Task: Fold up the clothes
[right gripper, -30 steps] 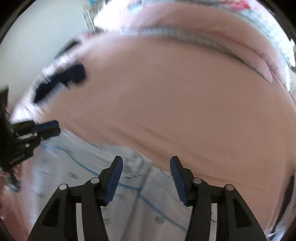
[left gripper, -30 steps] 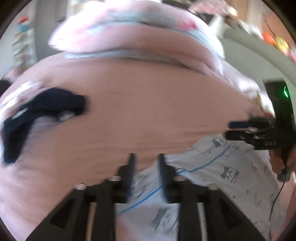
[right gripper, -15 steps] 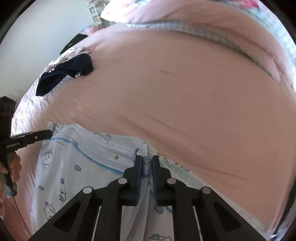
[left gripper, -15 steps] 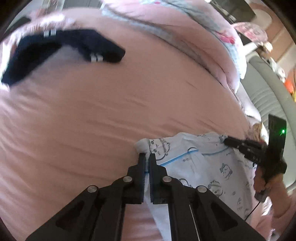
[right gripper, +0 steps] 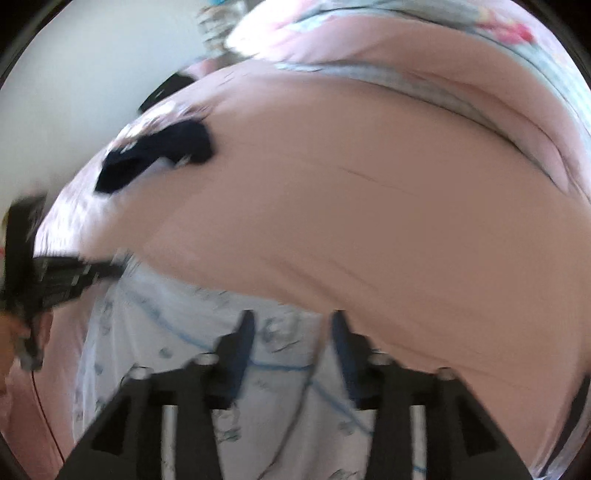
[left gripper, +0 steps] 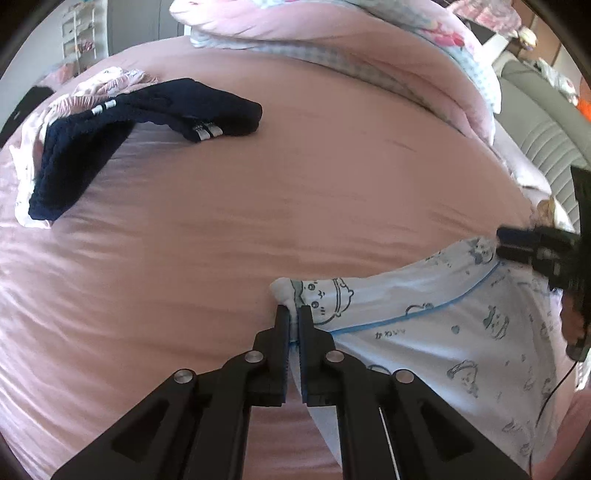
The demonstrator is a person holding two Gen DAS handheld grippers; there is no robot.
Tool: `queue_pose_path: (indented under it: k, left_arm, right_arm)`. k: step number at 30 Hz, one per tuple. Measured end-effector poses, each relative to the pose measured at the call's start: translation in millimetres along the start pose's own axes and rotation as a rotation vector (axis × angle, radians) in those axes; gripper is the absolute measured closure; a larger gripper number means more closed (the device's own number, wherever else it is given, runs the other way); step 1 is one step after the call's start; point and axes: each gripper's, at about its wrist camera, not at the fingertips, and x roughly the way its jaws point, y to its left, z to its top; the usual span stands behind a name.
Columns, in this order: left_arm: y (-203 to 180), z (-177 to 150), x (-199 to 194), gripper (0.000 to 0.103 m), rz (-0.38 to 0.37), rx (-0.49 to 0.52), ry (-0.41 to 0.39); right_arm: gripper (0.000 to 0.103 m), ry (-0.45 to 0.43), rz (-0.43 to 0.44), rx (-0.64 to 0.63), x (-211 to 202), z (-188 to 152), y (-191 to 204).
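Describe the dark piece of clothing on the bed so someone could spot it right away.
Start at the pink bed sheet and look toward its far left side, well away from the white cartoon-print garment. There a navy garment lies crumpled, partly over a pale printed cloth. It is the only dark item, with small silver tabs.

A home bedroom: a bed [left gripper: 258,192] under a pink sheet fills the view, a rolled pink quilt [left gripper: 369,48] lies at twelve o'clock, and white shelves [left gripper: 79,35] stand at eleven o'clock.

Motion blur smears the right wrist view, leaving the printed garment [right gripper: 155,354] indistinct.
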Motion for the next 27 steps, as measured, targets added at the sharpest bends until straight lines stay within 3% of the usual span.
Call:
queue_pose_path:
  k: [2,3,4,8,14,23,27]
  left_arm:
    - [0,-1,-3,0.1,-0.006,-0.008,-0.001]
    - [0,-2,-5,0.1,-0.005,-0.007,-0.003]
    - [-1,-4,-6,0.099,-0.002,-0.004,-0.004]
    - [0,-5,-7,0.099,0.005,0.001,-0.009]
    - [-7,-5,-24,0.099,0.039,0.032,-0.124]
    - [12,-2,-3,0.1,0.084,-0.015,-0.149]
    - [26,3,-3,0.1,0.057,-0.07,-0.125]
  right_arm:
    - [0.06,0.032,-0.061,-0.083,11,-4,15]
    - [0.095,0.038,-0.078,-0.106,16,-5,19]
    - [0.1,0.041,-0.088,-0.123,21,-7,22]
    - [0.101,-0.018,-0.122,-0.168,23,-6,32]
    - [0.101,-0.101,-0.135,-0.107,17,4,26]
    - [0.102,-0.113,0.079,0.305,48,7,-38]
    - [0.101,-0.126,0.25,0.54,63,1,-63]
